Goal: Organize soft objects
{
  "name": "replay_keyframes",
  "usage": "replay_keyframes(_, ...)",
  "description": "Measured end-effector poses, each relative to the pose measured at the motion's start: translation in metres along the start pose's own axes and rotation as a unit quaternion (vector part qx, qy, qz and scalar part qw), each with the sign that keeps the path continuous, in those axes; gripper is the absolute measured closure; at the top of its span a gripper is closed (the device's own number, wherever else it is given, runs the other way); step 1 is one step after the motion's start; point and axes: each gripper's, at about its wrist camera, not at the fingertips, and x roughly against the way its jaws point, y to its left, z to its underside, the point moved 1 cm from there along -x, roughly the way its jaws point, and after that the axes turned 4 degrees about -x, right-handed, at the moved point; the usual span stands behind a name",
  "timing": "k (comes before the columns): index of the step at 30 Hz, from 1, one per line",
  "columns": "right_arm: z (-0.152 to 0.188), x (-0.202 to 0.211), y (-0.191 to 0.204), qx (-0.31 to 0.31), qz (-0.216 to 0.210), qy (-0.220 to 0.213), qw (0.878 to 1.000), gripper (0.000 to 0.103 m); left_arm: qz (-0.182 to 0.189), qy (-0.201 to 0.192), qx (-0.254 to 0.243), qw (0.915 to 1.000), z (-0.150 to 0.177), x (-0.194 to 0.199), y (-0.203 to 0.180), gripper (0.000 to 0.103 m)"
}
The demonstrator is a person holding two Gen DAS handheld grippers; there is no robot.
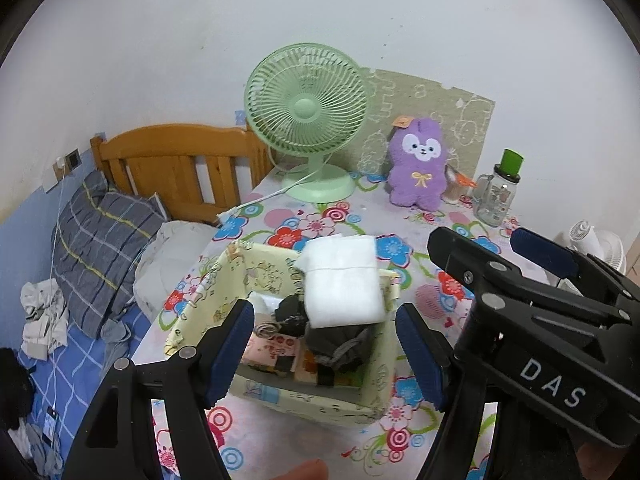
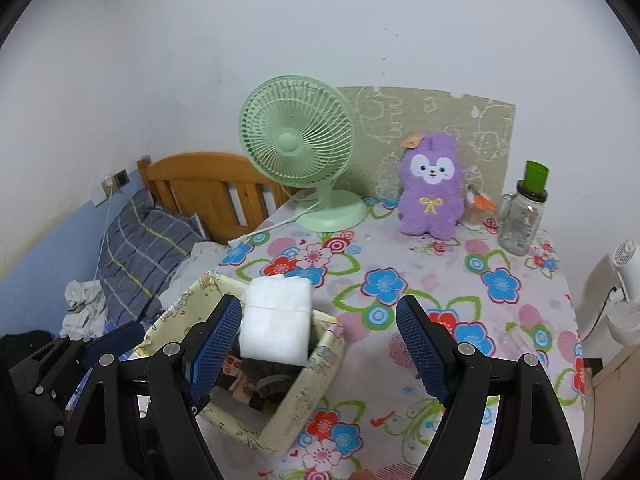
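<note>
A pale yellow fabric box [image 1: 200,312] stands on the flowered table near its left edge. A folded white soft pad [image 1: 340,280] lies on top of its contents, sticking out over the far rim. Dark grey rolled cloth [image 1: 340,344] and printed pieces fill the box beneath it. My left gripper [image 1: 326,350] hovers open above the box's near side, holding nothing. My right gripper [image 2: 320,344] is open and empty too, over the box's right wall [image 2: 312,376] beside the white pad [image 2: 276,320]. A purple plush toy [image 2: 430,188] sits upright at the table's back.
A green desk fan [image 1: 306,120] stands at the back left, its white cord trailing toward the table edge. A clear bottle with a green cap [image 2: 522,216] stands back right. A bed with a wooden headboard [image 1: 180,160] and plaid pillow [image 1: 100,248] lies left.
</note>
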Motion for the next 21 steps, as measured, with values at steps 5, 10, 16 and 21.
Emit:
replay_keyframes(5, 0.004, 0.017, -0.018, -0.012, 0.013, -0.010, 1.000, 0.021, 0.011, -0.008, -0.010, 0.9999, -0.002, 0.008, -0.017, 0.027)
replay_keyframes(10, 0.006, 0.036, -0.035, -0.024, 0.024, -0.023, 0.999, 0.021, 0.020, -0.016, -0.026, 0.9993, -0.002, 0.017, -0.036, 0.027)
replay_keyframes(16, 0.011, 0.062, -0.055, -0.036, 0.039, -0.041, 0.998, 0.021, 0.033, -0.031, -0.041, 0.9981, -0.002, 0.029, -0.058, 0.023)
replay_keyframes(21, 0.016, 0.082, -0.072, -0.049, 0.055, -0.056, 0.996, 0.021, 0.044, -0.050, -0.054, 0.9963, -0.002, 0.040, -0.077, 0.017)
